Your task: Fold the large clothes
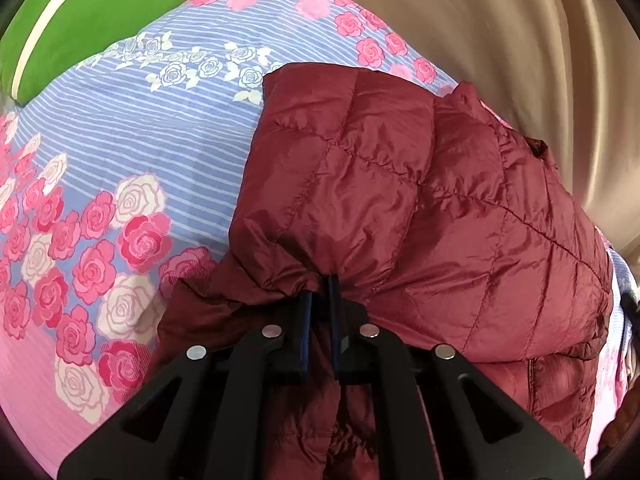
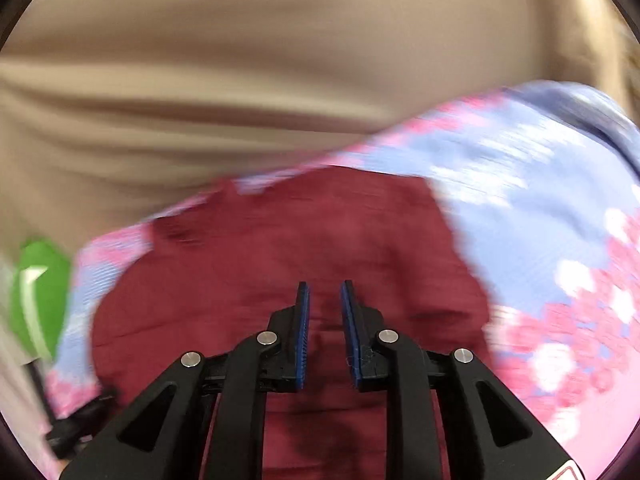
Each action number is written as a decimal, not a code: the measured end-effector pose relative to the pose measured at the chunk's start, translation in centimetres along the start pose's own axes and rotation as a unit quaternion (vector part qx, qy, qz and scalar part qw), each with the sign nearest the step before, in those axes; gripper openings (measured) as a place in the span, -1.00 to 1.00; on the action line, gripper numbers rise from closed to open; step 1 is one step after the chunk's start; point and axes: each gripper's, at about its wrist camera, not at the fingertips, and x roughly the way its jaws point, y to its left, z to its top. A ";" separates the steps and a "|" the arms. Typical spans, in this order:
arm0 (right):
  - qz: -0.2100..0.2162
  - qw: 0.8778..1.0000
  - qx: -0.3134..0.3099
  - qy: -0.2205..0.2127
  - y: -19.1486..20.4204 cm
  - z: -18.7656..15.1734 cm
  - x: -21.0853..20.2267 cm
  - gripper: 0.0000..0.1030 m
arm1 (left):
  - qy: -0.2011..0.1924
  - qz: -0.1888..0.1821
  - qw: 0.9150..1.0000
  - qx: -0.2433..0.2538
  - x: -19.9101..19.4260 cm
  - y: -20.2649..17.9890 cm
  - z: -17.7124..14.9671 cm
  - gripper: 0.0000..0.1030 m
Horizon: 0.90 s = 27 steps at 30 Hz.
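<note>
1. A dark red quilted down jacket [image 1: 420, 200] lies on a bed covered by a sheet [image 1: 132, 148] striped blue and white and printed with pink and white roses.
2. In the left wrist view the jacket takes up the middle and right of the bed; part of it is folded over on itself, and its far edge reaches close to the sheet's far side.
3. The left tool [image 1: 320, 286] is clamped on a gathered pinch of the jacket's fabric at the near edge of the garment; the cloth puckers around the two dark fingers, which stand almost together.
4. The right tool [image 2: 324, 286] is apart from the jacket, its blue-padded fingers [image 2: 305, 316] separated by a narrow gap with nothing between them. The jacket [image 2: 280, 248] shows beneath and beyond it.
5. The right wrist view is heavily blurred, so the jacket's folds cannot be read there.
6. A green cushion with a white stripe [image 1: 80, 20] sits at the far left corner of the bed.
7. Beige curtain folds [image 1: 500, 32] hang behind the bed in both views.
</note>
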 end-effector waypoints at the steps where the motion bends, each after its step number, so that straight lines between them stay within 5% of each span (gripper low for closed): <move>1: 0.022 0.999 -0.024 0.009 2.2 0.2 0.4 -0.63 | 0.000 -0.001 1.000 -0.001 -0.1 0.1 -0.1 -0.86; 4: 0.108 0.987 -0.102 0.058 10.5 -0.4 3.6 -0.61 | -0.001 -0.005 1.000 -0.004 -0.1 0.2 -0.1 -0.86; 7: 0.149 0.971 -0.158 0.105 17.4 -2.6 7.9 -0.60 | -0.001 -0.018 1.000 -0.016 -0.3 0.9 -0.2 -0.86; 12: 0.133 0.956 -0.210 0.156 22.2 -6.5 13.3 -0.61 | -0.002 -0.028 0.999 -0.028 -0.6 1.6 -0.4 -0.86; 17: 0.123 0.964 -0.203 0.123 15.1 -4.8 11.4 -0.87 | -0.002 -0.028 0.999 -0.025 -0.8 1.8 -0.5 -0.86; 23: 0.007 0.997 -0.061 0.056 -0.4 1.4 6.5 -0.98 | -0.002 -0.026 0.999 -0.022 -0.7 1.7 -0.4 -0.85; 25: -0.044 0.998 -0.046 0.022 -3.1 1.9 3.6 -0.29 | -0.002 -0.026 0.999 -0.022 -0.6 1.6 -0.4 -0.85; 27: -0.033 0.999 -0.036 0.004 -4.7 1.6 1.3 0.03 | -0.003 -0.024 0.999 -0.022 -0.5 1.4 -0.3 -0.85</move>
